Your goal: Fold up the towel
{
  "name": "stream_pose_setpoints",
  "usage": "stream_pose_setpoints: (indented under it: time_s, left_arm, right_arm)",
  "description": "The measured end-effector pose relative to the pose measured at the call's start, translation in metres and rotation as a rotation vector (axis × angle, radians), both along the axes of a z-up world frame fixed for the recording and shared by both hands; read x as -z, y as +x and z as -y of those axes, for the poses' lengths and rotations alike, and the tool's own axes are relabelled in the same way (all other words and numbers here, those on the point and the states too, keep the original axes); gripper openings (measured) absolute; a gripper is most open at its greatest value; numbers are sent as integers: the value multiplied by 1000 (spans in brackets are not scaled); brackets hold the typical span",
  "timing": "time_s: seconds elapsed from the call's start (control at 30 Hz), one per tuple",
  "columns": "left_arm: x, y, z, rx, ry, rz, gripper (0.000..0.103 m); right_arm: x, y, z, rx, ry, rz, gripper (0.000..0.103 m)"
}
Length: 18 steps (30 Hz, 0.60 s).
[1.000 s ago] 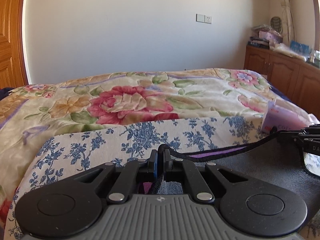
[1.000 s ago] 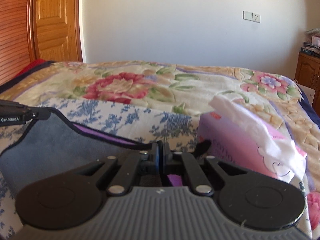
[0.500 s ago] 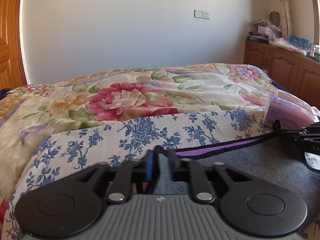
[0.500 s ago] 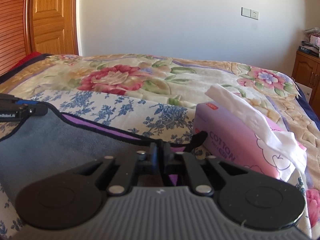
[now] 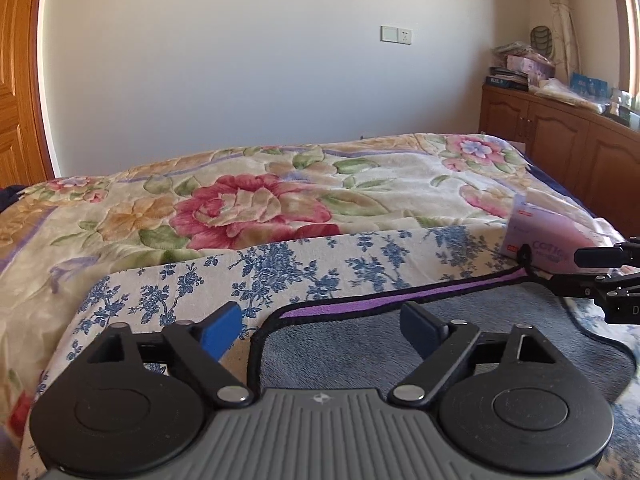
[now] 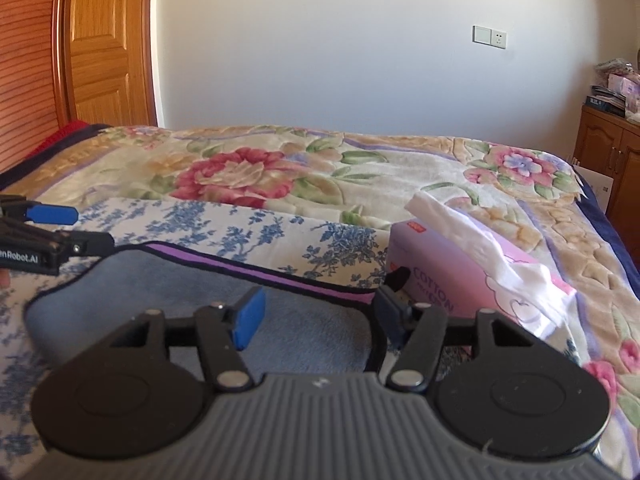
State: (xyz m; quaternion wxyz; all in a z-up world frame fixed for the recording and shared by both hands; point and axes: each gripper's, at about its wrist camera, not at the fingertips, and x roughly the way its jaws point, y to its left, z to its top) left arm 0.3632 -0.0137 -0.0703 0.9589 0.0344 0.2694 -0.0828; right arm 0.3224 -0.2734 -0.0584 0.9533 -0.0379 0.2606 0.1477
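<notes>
A grey-blue towel (image 5: 460, 344) with black edging and a purple strip (image 5: 400, 298) lies folded on a blue-flowered white cloth (image 5: 280, 264) on the bed. My left gripper (image 5: 320, 322) is open and empty over the towel's near left corner. My right gripper (image 6: 320, 312) is open and empty over the towel (image 6: 160, 300), at its right corner. Each gripper shows in the other's view: the right gripper (image 5: 592, 272) at the right edge, the left gripper (image 6: 72, 228) at the left edge.
A pink tissue box (image 6: 460, 280) with white tissue sticking out stands just right of the towel; it also shows in the left wrist view (image 5: 548, 236). A floral blanket (image 5: 260, 200) covers the bed. A wooden cabinet (image 5: 560, 140) stands right, a wooden door (image 6: 104, 48) left.
Both grippers were shut on the towel's edge and held it raised. They lowered it onto the bed and opened; the towel now lies flat, released.
</notes>
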Motion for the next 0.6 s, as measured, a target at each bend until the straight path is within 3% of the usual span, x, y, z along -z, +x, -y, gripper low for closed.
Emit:
stream_pose_setpoints:
  time_s: [0.1, 0.2, 0.3, 0.5, 0.6]
  left_arm:
    - [-11, -14, 5, 19, 15, 3, 92]
    - [-23, -28, 9, 31, 31, 12, 96]
    - [-34, -40, 10, 36, 28, 16, 96]
    - [-56, -66, 14, 35, 26, 36, 101]
    - [-65, -79, 16, 41, 30, 45, 101]
  right_arm:
    - [-11, -15, -2, -10, -8, 15, 69]
    - [-23, -28, -2, -13, 2, 25, 81]
    - [-34, -40, -1, -7, 8, 38, 83]
    - [-54, -61, -1, 15, 12, 70, 103]
    - [-62, -70, -1, 19, 1, 81, 103]
